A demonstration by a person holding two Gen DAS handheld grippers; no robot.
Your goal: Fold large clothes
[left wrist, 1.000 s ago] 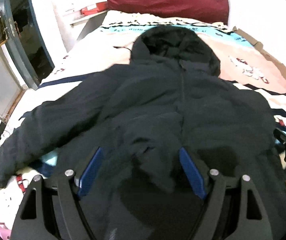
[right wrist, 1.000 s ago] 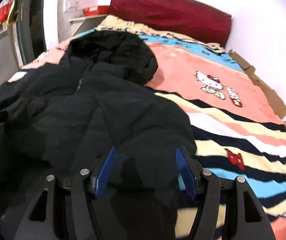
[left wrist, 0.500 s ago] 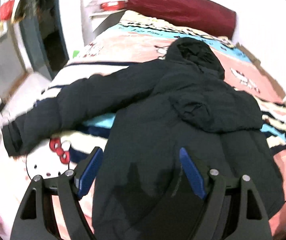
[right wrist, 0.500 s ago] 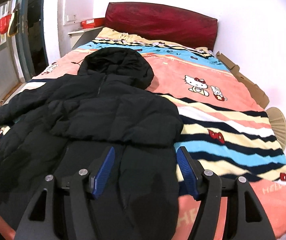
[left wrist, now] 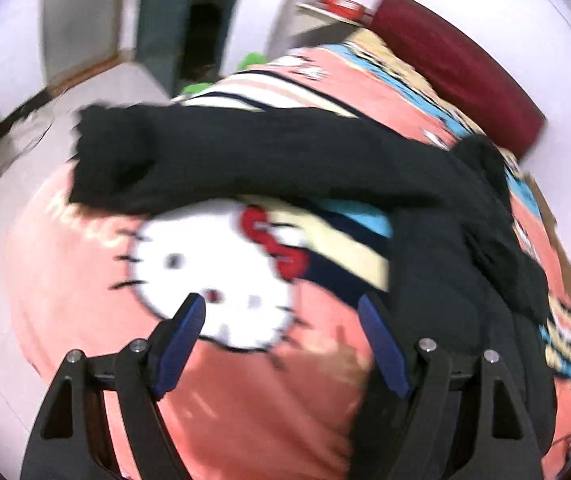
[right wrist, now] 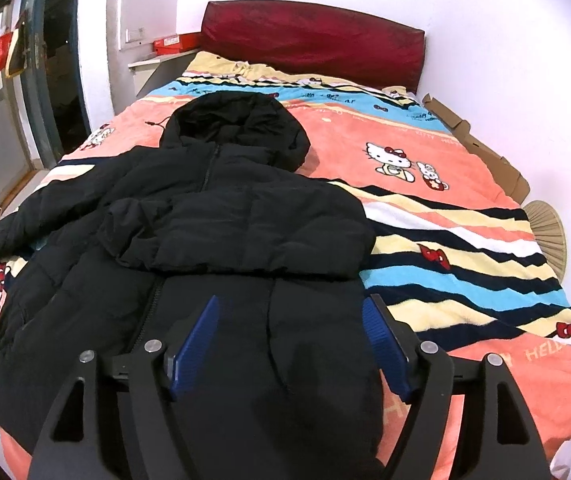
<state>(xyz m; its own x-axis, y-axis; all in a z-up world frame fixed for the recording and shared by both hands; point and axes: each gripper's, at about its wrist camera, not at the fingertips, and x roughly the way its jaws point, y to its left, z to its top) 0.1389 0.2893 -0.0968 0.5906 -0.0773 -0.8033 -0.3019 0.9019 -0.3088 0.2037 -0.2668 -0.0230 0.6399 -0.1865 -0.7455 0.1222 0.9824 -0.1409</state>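
A small bedroom is showing in both views: white walls, a dark red headboard (right wrist: 313, 54) at the far end, and a bed covered by a pink cartoon-cat blanket (right wrist: 425, 152) with striped bands. A dark doorway (right wrist: 57, 92) is standing off to the left of the tongs.

The black hooded jacket (right wrist: 213, 216) is lying on the blanket directly ahead of the right gripper (right wrist: 291, 344), its hood pointing away toward the headboard and its hem running beneath the tong arms. One sleeve is lying folded across the chest, just beyond the tips. The other sleeve (left wrist: 213, 160) is stretching out flat ahead of the left gripper (left wrist: 281, 340), with its cuff off to the left and the jacket body to the right of that tong.

The jacket is looking padded and quilted, so it is probably going to feel soft, bulky and springy rather than heavy, with a smooth shell that may slide between the pads. The outstretched sleeve near its cuff seems the sensible place to pinch, taking a thick fold so it does not slip out.

The right gripper's jaws are opening, with jacket fabric lying below the gap but nothing pinched. The left gripper is standing spread wide above bare blanket, holding nothing; its view is blurring, and its right finger is sitting at the jacket's edge.
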